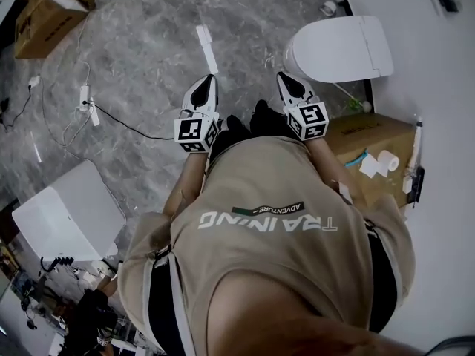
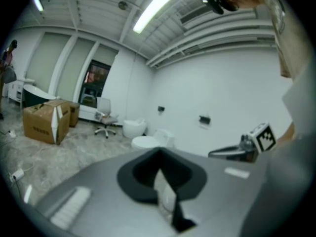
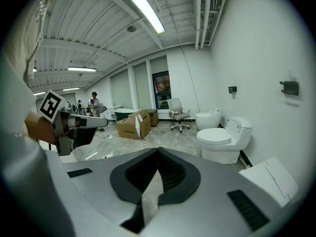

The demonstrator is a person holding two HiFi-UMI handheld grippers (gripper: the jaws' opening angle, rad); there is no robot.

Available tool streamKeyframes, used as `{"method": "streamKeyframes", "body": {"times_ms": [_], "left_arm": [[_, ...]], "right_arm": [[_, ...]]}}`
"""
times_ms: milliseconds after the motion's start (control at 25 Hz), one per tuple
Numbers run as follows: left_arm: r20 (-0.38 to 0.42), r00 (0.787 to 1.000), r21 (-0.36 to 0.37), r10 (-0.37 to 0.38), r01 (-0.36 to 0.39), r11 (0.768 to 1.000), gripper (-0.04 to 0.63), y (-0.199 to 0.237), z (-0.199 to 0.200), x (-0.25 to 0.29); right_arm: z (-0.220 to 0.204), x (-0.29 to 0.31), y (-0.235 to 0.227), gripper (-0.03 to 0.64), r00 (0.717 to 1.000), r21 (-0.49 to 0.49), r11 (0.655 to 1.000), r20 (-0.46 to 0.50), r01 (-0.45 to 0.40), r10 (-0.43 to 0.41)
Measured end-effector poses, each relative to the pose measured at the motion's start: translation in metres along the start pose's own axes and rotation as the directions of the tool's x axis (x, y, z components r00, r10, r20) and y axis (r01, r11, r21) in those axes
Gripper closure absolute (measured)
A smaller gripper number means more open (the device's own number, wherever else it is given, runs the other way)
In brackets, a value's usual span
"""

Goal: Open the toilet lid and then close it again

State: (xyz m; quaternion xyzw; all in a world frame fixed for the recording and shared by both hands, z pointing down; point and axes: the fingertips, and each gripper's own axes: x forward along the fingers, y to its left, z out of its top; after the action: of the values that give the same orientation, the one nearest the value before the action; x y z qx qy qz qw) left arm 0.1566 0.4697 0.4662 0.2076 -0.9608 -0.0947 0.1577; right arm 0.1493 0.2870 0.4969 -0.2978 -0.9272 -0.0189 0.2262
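Grey moulded shells with ribbed black pads make up the left gripper (image 1: 207, 81) and right gripper (image 1: 285, 77). Both have their jaws pressed together on nothing and sit before the person's torso. The white toilet (image 1: 303, 64) stands ahead to the right, well apart, its smooth rounded lid (image 1: 349, 44) down. To lift it well, step closer, part the right jaws, pinch the thin front lip and swing slowly about the rear hinge. Veined grey floor (image 1: 148, 50) surrounds it.
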Motion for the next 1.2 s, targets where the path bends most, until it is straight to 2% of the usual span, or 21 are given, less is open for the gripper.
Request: {"method": "streamKeyframes", "body": {"times_ms": [120,200,360,520,640,720,840,960,1080,1200], "left_arm": [[-0.019,1.0,-0.035,0.015,-0.016,0.999,0.591,0.006,-0.004,0.024],[-0.031,0.999,-0.033,0.025,-0.026,0.999,0.591,0.011,-0.003,0.042],[-0.053,0.998,0.056,0.033,-0.03,0.998,0.591,0.024,0.02,0.088],[-0.037,0.998,0.056,0.059,-0.056,0.997,0.591,0.032,0.058,0.136],[-0.032,0.998,0.125,0.053,-0.049,0.991,0.591,0.022,0.083,0.179],[-0.027,0.999,0.137,0.028,-0.024,0.99,0.591,0.01,0.095,0.208],[-0.025,0.999,0.115,-0.037,0.04,0.993,0.591,-0.007,0.108,0.244],[-0.058,0.994,0.133,-0.096,0.103,0.986,0.591,-0.018,0.118,0.273],[-0.09,0.985,0.168,-0.148,0.161,0.973,0.591,-0.029,0.125,0.304],[-0.126,0.966,0.196,-0.228,0.249,0.948,0.591,-0.041,0.129,0.338]], "right_arm": [[0.0,0.015,-0.026,0.607,1.0,-0.009,1.0,-0.015,0.009,-0.01],[0.002,0.031,-0.046,0.607,1.0,0.003,1.0,-0.014,0.007,-0.007],[0.014,0.078,-0.09,0.607,1.0,0.054,0.999,0.011,0.004,-0.004],[0.051,0.12,-0.139,0.607,0.998,0.081,0.997,0.058,-0.004,0.0],[0.075,0.145,-0.176,0.607,0.997,0.063,0.998,0.078,-0.027,0.022],[0.081,0.159,-0.203,0.607,0.997,0.057,0.998,0.077,-0.018,0.013],[0.088,0.168,-0.242,0.607,0.995,0.099,0.994,0.084,0.04,-0.048],[0.091,0.162,-0.266,0.607,0.993,0.119,0.989,0.077,0.084,-0.093],[0.078,0.148,-0.297,0.607,0.986,0.146,0.978,0.049,0.149,-0.158],[0.055,0.123,-0.324,0.607,0.963,0.218,0.941,0.019,0.258,-0.269]]}}
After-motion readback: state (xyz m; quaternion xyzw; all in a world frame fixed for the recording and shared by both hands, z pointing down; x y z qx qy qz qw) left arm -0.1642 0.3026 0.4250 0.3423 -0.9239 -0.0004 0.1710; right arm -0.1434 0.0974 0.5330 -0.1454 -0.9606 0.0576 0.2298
